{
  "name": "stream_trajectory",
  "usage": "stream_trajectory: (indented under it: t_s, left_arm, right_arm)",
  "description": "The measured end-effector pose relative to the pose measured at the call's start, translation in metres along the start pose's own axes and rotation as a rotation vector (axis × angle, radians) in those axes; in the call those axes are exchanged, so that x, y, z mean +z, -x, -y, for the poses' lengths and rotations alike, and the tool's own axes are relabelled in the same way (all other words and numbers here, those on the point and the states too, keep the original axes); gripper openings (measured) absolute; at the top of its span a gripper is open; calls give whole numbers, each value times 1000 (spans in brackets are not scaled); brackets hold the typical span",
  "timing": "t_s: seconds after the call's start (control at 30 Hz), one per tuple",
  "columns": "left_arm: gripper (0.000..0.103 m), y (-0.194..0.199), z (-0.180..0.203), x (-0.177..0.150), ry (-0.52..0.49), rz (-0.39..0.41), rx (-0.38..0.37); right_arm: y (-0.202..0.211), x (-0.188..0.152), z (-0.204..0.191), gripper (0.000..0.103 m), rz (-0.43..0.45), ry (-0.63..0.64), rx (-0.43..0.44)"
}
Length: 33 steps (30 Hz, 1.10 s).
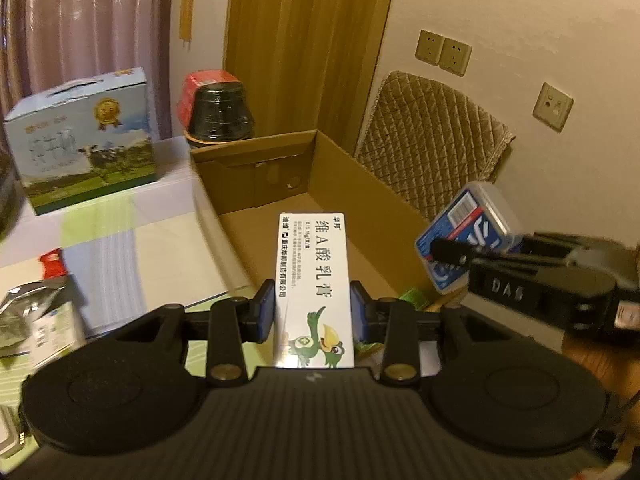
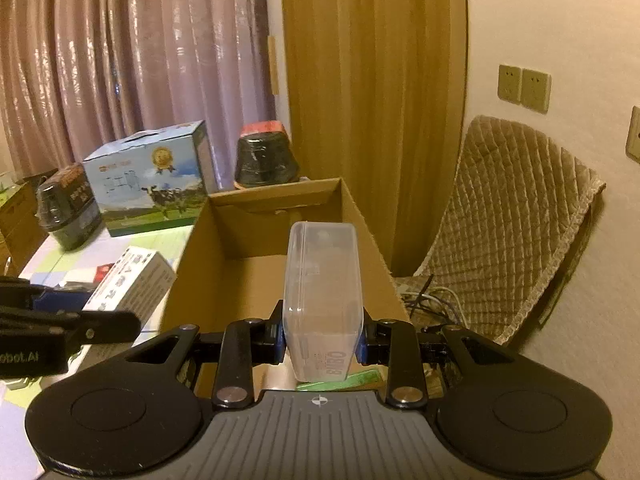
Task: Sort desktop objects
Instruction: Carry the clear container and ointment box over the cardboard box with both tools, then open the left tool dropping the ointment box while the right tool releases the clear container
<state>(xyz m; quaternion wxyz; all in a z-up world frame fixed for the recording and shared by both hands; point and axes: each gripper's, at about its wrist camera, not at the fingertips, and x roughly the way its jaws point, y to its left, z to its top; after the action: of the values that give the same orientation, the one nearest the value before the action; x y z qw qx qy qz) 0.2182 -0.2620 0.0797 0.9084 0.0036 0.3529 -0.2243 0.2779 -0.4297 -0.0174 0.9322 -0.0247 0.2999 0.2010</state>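
This is looking like a lived-in room of a home. Pinkish curtains [image 2: 120, 72] are hanging at ten o'clock beside a wooden door [image 2: 372, 80] at twelve, and a quilted chair cover [image 2: 512, 220] is draping over a seat at three, under wall sockets [image 2: 524, 88]. A milk gift carton [image 2: 152, 184] and wrapped instant-noodle bowls [image 2: 266, 160] are sitting on the patterned table [image 2: 52, 256] at nine.

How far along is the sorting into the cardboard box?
Done: nothing visible in the cardboard box; its floor looks bare. In hand: the left claw grips a white ointment carton, the right claw a clear plastic case, both held before the box. Left: the small white box and silver pouch on the table.
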Motion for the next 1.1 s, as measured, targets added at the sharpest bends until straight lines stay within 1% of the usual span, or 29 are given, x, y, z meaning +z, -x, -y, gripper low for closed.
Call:
stream_trajectory:
  t_s: [0.27,0.63,0.73,1.1]
  left_arm:
    - [33,-37,2,12,18,-18,-17]
    - [33,-64,-2,22,26,-26,-19]
    - [37,-62,0,23,13,-13,-13]
    - [39,-40,-16,18,28,10,23]
  right_arm:
    - [-25,1,12,28,-22,-20,-7]
    - [-43,0,14,28,-44,-27,1]
    - [-46,0,13,28,-48,-27,2]
    - [-51,-2,8,28,-60,-28,16]
